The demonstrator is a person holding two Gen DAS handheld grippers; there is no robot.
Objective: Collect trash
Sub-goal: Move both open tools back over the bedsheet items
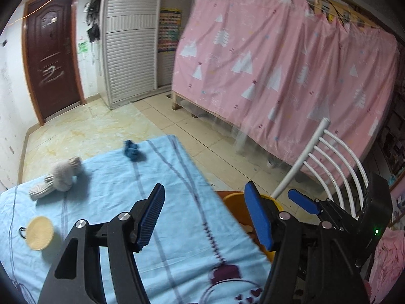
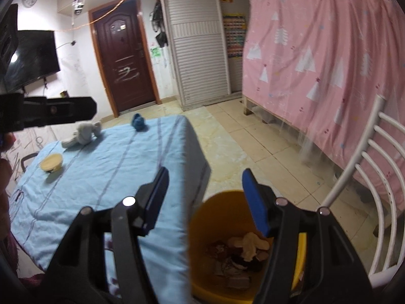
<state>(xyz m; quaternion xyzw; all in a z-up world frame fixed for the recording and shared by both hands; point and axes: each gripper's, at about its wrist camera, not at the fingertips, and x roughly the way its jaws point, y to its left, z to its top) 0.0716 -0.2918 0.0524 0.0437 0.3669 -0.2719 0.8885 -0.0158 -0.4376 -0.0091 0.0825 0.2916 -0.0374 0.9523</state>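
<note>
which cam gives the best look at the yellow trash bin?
Right wrist. The yellow bin sits open below the gripper, with crumpled trash visible inside, though the right finger covers part of it. Left wrist shows only a sliver of the bin's rim past the table edge, behind a finger.

Smooth plastic bin (image 2: 202,228), creased cotton tablecloth (image 2: 101,177)
</note>
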